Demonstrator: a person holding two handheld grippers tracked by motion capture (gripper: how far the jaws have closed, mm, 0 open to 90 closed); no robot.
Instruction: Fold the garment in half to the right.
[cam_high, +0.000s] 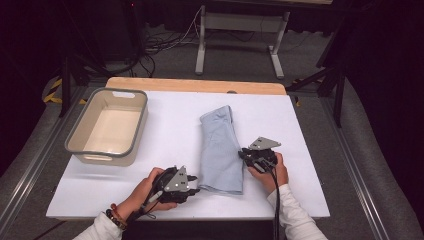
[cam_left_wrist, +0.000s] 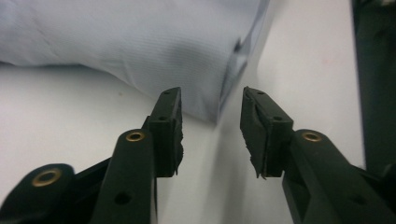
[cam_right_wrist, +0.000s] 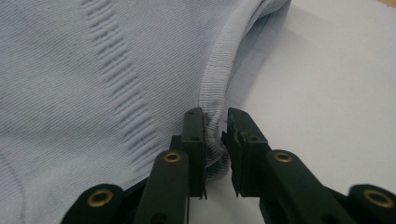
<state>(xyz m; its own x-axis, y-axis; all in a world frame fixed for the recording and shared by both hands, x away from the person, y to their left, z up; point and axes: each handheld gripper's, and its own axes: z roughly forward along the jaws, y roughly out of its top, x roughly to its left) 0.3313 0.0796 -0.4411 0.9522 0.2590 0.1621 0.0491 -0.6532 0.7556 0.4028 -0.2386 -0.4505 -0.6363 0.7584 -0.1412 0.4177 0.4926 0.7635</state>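
- Folded light-blue garment (cam_high: 220, 150) lies flat near the middle of the white table (cam_high: 170, 135), long side running away from the person.
- Left gripper (cam_high: 192, 186) sits low at the garment's near left corner, held in the person's left hand (cam_high: 145, 192).
- Left gripper view: jaws stand apart, nothing between them; the garment's corner (cam_left_wrist: 219, 100) lies just ahead of the gap, pads not touching cloth.
- Right gripper (cam_high: 243, 155) is at the garment's right edge, about halfway along, in the right hand (cam_high: 270, 175).
- Right gripper view: jaws narrowly apart with the ribbed hem (cam_right_wrist: 215, 93) caught between them; the left pad lies against the cloth, a sliver of gap shows at the right pad, so the grip looks loose at best.
- Grey three-cornered plate (cam_high: 262, 143) on top of the right gripper, cable trailing back past the white sleeve (cam_high: 295, 215).
- Beige tub with grey rim (cam_high: 80, 131) stands on the table's left side, well apart from the garment.
- Bead bracelet (cam_high: 116, 216) on the left wrist.
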